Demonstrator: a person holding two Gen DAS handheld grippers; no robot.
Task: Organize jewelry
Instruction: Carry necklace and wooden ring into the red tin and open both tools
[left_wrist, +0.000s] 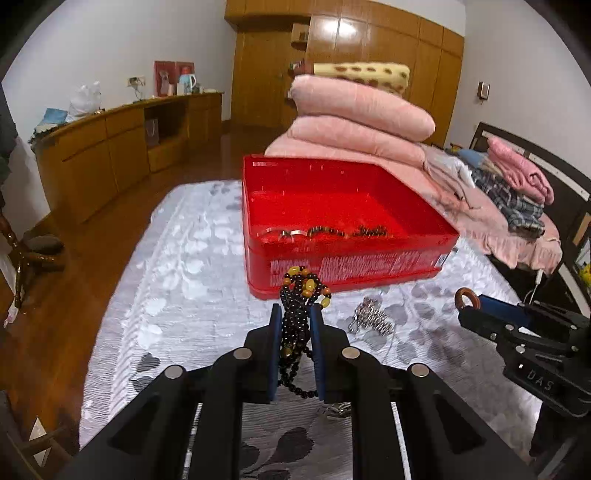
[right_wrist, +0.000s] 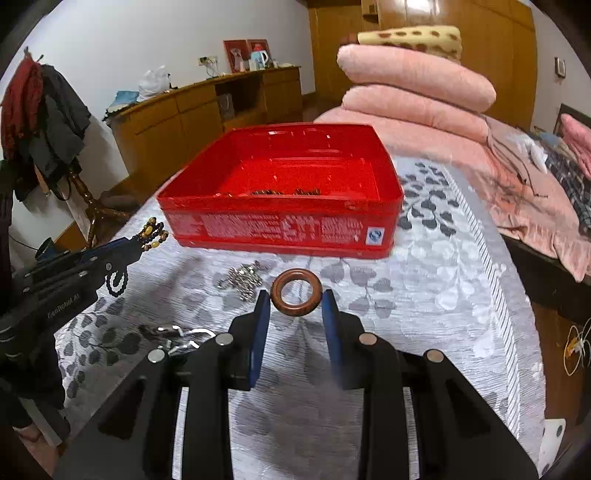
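Note:
A red open box (left_wrist: 258, 206) (right_wrist: 388, 173) stands on the grey patterned bed cover, with several bracelets (left_wrist: 325, 232) along its near inner wall. My left gripper (left_wrist: 296, 312) (right_wrist: 142, 243) is shut on a dark bead necklace with amber beads (left_wrist: 295, 321) (right_wrist: 153, 232), held above the cover just before the box's near wall. My right gripper (right_wrist: 295, 297) (left_wrist: 466, 304) is shut on a brown wooden bangle (right_wrist: 295, 292) (left_wrist: 467, 298), held above the cover to the right of the left gripper. A silver chain bracelet (left_wrist: 371, 318) (right_wrist: 242, 278) lies on the cover between them.
Another silver chain (right_wrist: 177, 338) lies on the cover by my right gripper's left side. Folded pink quilts (left_wrist: 362, 122) are stacked behind the box. Clothes (left_wrist: 517, 192) lie on the bed at right. A wooden sideboard (left_wrist: 110, 155) and a coat stand (right_wrist: 55, 122) stand left.

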